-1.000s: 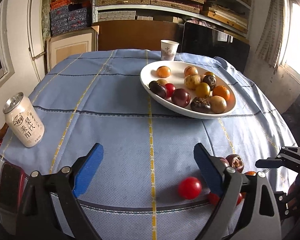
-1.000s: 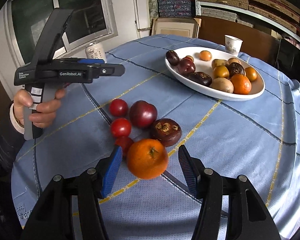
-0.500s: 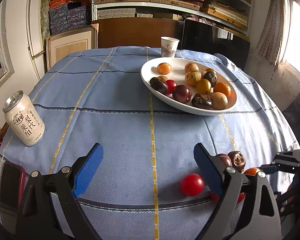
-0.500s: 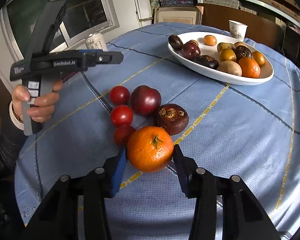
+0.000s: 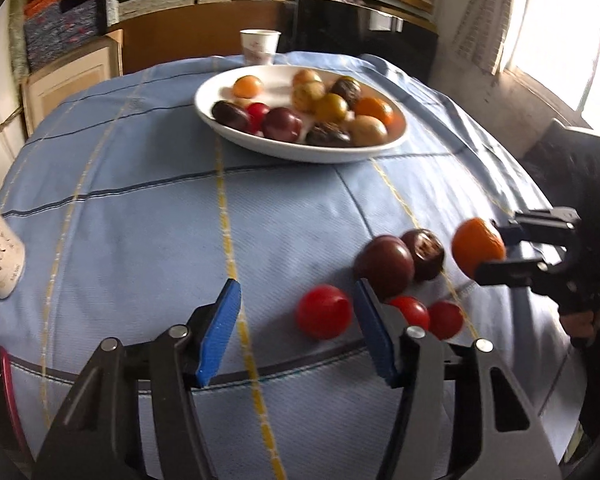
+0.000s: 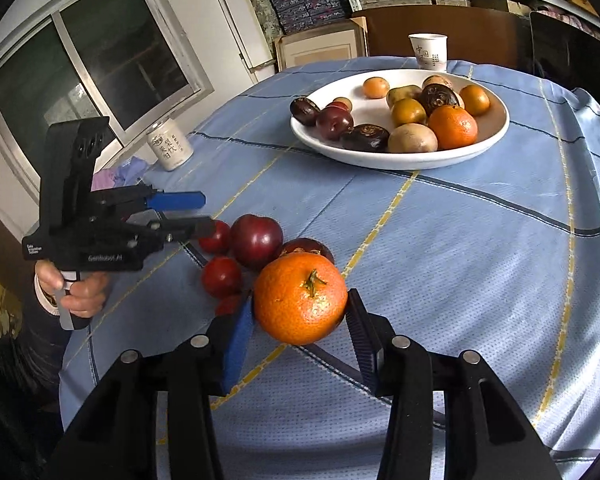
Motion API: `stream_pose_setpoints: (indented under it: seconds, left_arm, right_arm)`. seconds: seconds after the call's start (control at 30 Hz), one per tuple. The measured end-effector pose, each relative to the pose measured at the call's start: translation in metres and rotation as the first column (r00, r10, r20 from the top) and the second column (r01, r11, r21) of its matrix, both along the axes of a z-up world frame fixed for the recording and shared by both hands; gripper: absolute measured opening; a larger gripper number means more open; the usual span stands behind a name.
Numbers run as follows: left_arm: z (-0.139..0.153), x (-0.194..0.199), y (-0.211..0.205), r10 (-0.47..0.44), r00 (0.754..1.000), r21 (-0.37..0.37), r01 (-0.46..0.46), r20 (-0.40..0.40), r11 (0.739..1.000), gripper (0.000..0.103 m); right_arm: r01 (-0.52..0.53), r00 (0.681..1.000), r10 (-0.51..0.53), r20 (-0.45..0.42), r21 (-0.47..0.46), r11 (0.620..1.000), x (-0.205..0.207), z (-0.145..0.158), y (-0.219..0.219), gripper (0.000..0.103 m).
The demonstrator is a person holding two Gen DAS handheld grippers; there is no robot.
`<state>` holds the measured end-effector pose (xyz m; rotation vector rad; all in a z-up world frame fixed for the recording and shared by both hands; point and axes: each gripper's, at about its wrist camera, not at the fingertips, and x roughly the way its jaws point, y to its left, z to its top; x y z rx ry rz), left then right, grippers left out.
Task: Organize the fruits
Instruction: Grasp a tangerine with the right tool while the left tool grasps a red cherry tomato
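Note:
My right gripper (image 6: 300,322) is shut on an orange mandarin (image 6: 300,298) and holds it just above the blue tablecloth; the left wrist view shows that mandarin (image 5: 476,246) at the right. My left gripper (image 5: 296,330) is closing, with a red tomato (image 5: 323,317) between its jaws near the right pad, and the pads are not touching it. A dark plum (image 5: 384,266), a brown fruit (image 5: 424,254) and two small tomatoes (image 5: 410,310) lie beside it. A white plate (image 6: 380,160) with several fruits stands farther back.
A drink can (image 6: 168,146) stands near the table's left edge, and a paper cup (image 6: 428,51) behind the plate. Shelves with boxes line the far wall. A person's hand (image 6: 80,296) grips the left tool. The table's near edge is close below both grippers.
The right gripper closed on the mandarin and lifted it off the cloth. The left gripper moved down and right, its jaws narrowed, and the red tomato now lies between them.

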<state>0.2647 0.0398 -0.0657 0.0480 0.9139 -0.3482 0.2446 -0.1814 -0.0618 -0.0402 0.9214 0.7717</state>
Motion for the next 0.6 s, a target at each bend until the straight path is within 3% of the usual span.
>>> stream_pose_setpoints:
  seconds: [0.37,0.53,0.6]
  left_arm:
    - [-0.013,0.002,-0.008,-0.006,0.999,0.051,0.009,-0.046,0.999,0.057]
    - [-0.014,0.000,-0.013,-0.028,0.999,0.067,0.031,-0.043,0.997,0.046]
    - [-0.014,-0.002,-0.016,-0.050,0.998,0.067,0.053,-0.039,0.996,0.035]
  right_arm:
    - [0.014,1.000,-0.014,0.003,-0.010,1.000,0.001,0.000,-0.002,0.047]
    - [0.019,1.000,-0.019,0.003,-0.012,1.000,0.002,0.000,-0.002,0.047]
    - [0.024,1.000,-0.024,0.002,-0.008,1.000,0.002,0.000,-0.003,0.047]
